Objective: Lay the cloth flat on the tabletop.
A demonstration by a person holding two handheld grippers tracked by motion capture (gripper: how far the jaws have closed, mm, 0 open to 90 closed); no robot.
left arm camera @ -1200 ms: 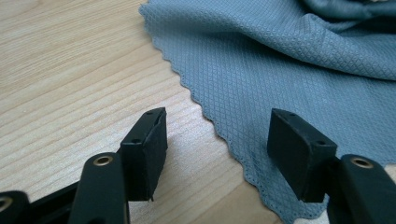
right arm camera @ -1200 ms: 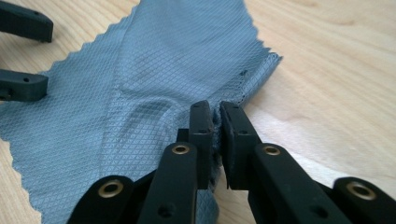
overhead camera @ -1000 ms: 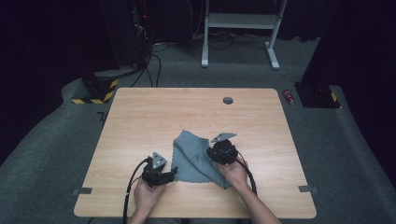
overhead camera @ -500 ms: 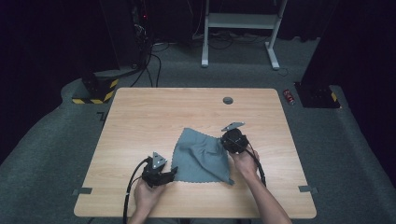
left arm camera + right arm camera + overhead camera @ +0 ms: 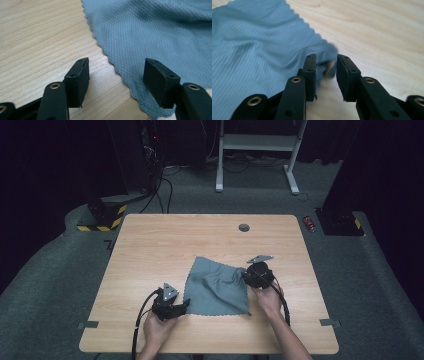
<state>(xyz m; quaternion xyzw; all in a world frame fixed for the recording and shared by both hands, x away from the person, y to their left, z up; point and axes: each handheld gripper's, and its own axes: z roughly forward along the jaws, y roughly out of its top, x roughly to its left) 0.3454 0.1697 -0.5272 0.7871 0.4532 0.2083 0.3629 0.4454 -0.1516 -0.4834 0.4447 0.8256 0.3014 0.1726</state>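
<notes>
My right tool (image 5: 325,75) has just been opening, cloth (image 5: 217,287) corner loose between its jaws, left tool (image 5: 117,82) open straddling the near edge to spread it flat on the counter (image 5: 150,245).

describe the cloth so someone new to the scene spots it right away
On the wooden table, look at the near half, between the person's two hands. The cloth lies there, spread and slightly rumpled: blue-grey, finely woven, with a scalloped edge, the one soft thing beside the two black grippers.
</notes>
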